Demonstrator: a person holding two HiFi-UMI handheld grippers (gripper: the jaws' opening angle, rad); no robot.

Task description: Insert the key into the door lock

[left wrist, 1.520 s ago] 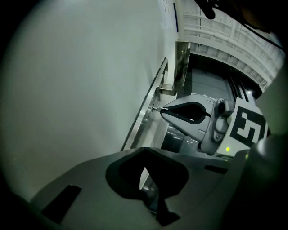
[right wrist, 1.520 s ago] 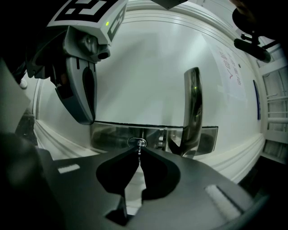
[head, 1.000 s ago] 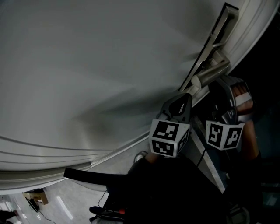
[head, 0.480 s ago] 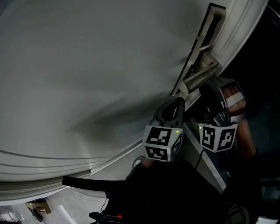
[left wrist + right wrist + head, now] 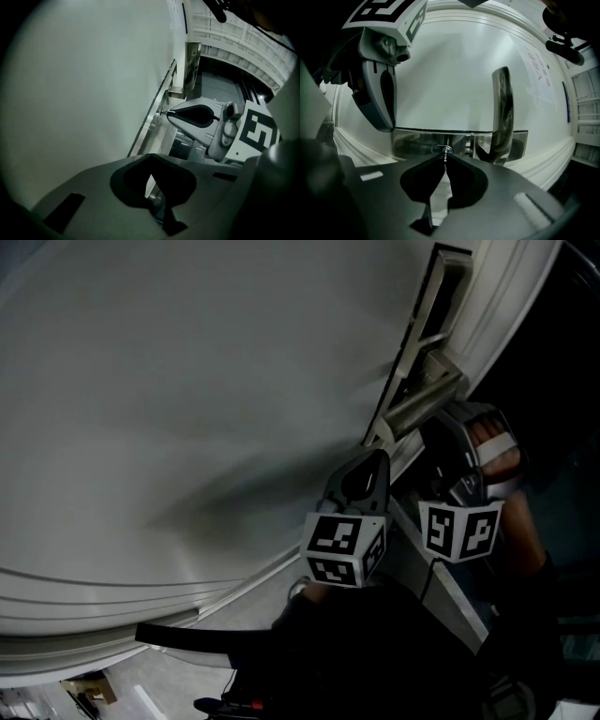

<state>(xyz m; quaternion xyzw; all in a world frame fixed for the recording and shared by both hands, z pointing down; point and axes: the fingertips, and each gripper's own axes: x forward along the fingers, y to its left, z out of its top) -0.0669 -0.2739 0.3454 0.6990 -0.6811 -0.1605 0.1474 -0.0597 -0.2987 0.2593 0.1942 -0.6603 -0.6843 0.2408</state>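
Head view: pale grey door (image 5: 187, 381) fills the frame. A brushed-metal lock plate (image 5: 419, 401) sits at its edge, upper right. Left gripper (image 5: 373, 461) lies just below the plate, its tip against the door face. Right gripper (image 5: 436, 437) is beside the plate on the open-edge side, with a person's hand (image 5: 495, 454) wrapped round its body. The two marker cubes sit side by side, apart.

Left gripper view: jaws clenched tip to tip, nothing between them. The right gripper's nose reaches the lock plate (image 5: 157, 123), below the dark chrome lever handle (image 5: 192, 65).

Right gripper view: jaws clamped on a small silver key (image 5: 445, 158). The key tip meets the round lock cylinder (image 5: 440, 149) near the middle of the plate, left of the lever handle. How far the key has entered the cylinder cannot be made out. The left gripper hangs at the plate's left end, just above it.
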